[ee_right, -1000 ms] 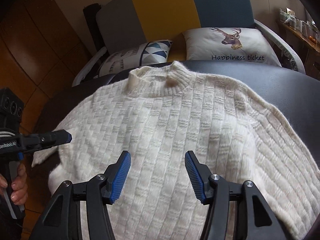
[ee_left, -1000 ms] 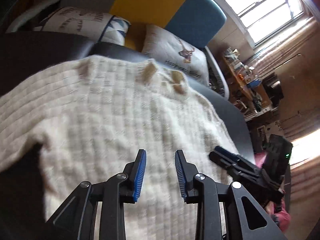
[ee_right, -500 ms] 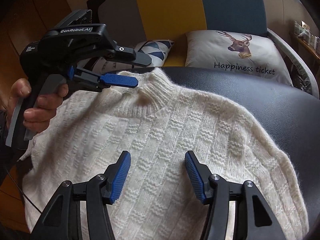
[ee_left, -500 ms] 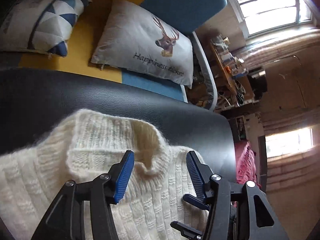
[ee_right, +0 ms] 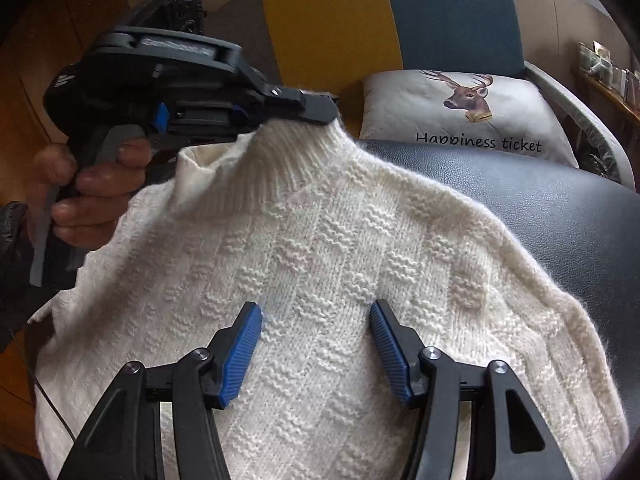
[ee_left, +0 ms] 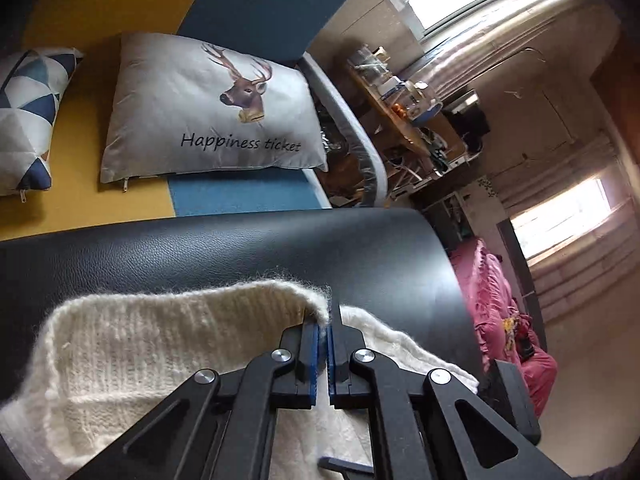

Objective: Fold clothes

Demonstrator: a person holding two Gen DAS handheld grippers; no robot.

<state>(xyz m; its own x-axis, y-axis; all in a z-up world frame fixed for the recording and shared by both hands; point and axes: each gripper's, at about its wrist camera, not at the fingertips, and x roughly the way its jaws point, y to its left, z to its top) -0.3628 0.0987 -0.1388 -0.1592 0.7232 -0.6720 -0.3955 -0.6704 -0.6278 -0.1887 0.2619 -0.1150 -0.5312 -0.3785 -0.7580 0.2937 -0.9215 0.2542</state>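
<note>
A: Left wrist view first. What's the left tool [ee_left: 328, 322] doing?

B: Pinched tight on the ribbed collar [ee_left: 224, 312] of the cream sweater [ee_left: 132, 372]. Blue pads nearly touching, wool caught between them at the collar's right end.

A: Where's the sweater?

B: Lying on the black leather bench [ee_left: 248, 248]. Beyond that, a sofa with a deer pillow [ee_left: 212, 112] and a triangle-pattern pillow [ee_left: 24, 120].

A: Right wrist view?

B: Right tool [ee_right: 316, 344] is spread wide, nothing in it, fingers over the sweater's chest [ee_right: 320, 264]. Whether the tips touch the knit, can't tell from this angle.

A: Left one visible there?

B: Yes, upper left, a hand [ee_right: 88, 192] on its grip, tips [ee_right: 320, 114] clamped on the collar [ee_right: 296, 152], which is pulled up off the bench [ee_right: 560, 208]. Rest of the sweater is spread flat, front up, neck toward the sofa.
</note>
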